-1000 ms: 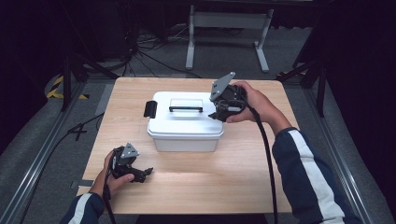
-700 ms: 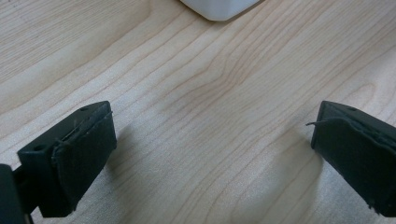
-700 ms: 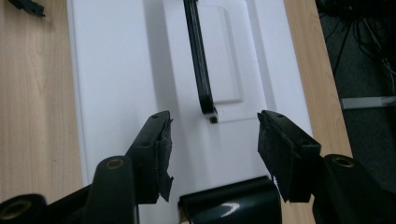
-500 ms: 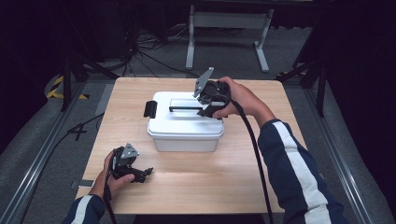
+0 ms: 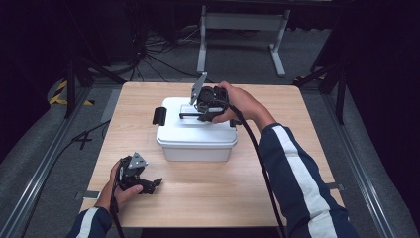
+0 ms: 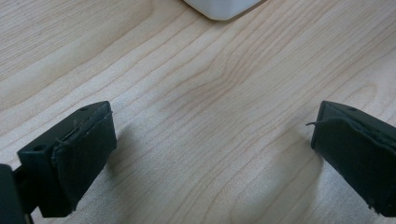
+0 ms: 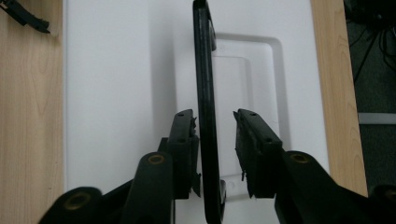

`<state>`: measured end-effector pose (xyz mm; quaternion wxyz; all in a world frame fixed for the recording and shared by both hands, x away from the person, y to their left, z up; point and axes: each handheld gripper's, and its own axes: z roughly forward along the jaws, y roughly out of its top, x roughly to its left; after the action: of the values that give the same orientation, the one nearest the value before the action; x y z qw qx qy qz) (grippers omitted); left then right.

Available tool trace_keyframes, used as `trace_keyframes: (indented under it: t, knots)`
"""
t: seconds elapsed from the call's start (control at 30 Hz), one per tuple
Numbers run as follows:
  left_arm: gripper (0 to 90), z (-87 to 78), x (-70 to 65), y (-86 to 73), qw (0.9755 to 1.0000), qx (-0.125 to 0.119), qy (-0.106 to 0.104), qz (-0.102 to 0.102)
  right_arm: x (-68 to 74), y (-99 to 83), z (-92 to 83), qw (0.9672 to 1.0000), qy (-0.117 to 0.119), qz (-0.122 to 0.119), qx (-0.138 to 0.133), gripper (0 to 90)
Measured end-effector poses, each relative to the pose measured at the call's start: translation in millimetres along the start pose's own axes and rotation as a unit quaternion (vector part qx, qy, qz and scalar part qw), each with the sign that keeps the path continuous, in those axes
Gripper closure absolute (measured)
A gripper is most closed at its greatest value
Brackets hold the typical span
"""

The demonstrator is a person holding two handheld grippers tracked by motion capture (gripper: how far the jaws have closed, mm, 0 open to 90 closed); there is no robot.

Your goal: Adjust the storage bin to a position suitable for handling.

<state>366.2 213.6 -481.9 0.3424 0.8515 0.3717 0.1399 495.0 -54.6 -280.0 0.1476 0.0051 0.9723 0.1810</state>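
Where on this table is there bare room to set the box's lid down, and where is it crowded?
Bare wood lies between the white box and the table's right edge, and along the near edge right of the left claw. A narrower strip runs behind the box. The middle is crowded: the right claw straddles the lid's black handle.

white box [image 6: 219, 7] cut off by top edge in left gripper view, handle's [image 7: 205, 116] near end hidden behind fingers [image 7: 184, 140]
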Motion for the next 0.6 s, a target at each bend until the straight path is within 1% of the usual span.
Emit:
trace_keyframes:
  t: [0.03, 0.07, 0.1, 0.13, 0.2, 0.37, 0.4, 0.47, 0.5, 0.6]
  knots:
    - [0.4, 0.0, 0.0, 0.0, 1.0, 0.0, -0.001, -0.001, 0.6, 1.3, 0.4, 0.9999, -0.006, -0.008, 0.005, 77.8]
    - [0.4, 0.0, 0.0, 0.0, 1.0, 0.0, -0.001, -0.001, 0.9, 1.7, 0.3, 0.9999, -0.007, -0.01, 0.005, 80.8]
    - [0.4, 0.0, 0.1, 0.1, 1.0, 0.0, -0.001, 0.0, 1.2, 1.9, -0.6, 0.9998, -0.008, -0.018, 0.006, 83.0]
    - [0.4, 0.0, 0.1, 0.1, 1.0, 0.0, -0.001, 0.0, 1.2, 1.9, -0.6, 0.9998, -0.008, -0.018, 0.006, 83.0]
    - [0.4, 0.0, -0.3, -0.1, 1.0, 0.001, -0.002, -0.002, 2.0, 1.5, -1.6, 0.9994, -0.017, -0.03, 0.011, 84.1]
    - [0.4, -0.1, -0.3, -0.1, 1.0, 0.001, -0.002, -0.002, 0.1, -1.1, -3.5, 0.9994, -0.017, -0.031, 0.003, 84.4]
    - [0.4, 0.1, 0.0, 0.0, 1.0, 0.0, 0.0, 0.0, -1.0, -1.6, -4.1, 0.9994, -0.014, -0.032, -0.003, 84.3]
    - [0.4, 0.0, -0.4, -0.1, 1.0, 0.001, -0.002, -0.003, -2.0, -1.7, -5.2, 0.9995, -0.015, -0.027, -0.009, 84.3]
    - [0.4, 0.0, 0.0, 0.1, 1.0, 0.0, 0.0, 0.0, -1.4, -1.5, -6.0, 0.9995, -0.018, -0.024, -0.01, 84.3]
    - [0.4, 0.1, -0.1, 0.0, 1.0, 0.0, 0.0, -0.001, -1.8, -1.0, -7.6, 0.9994, -0.019, -0.027, -0.012, 84.4]
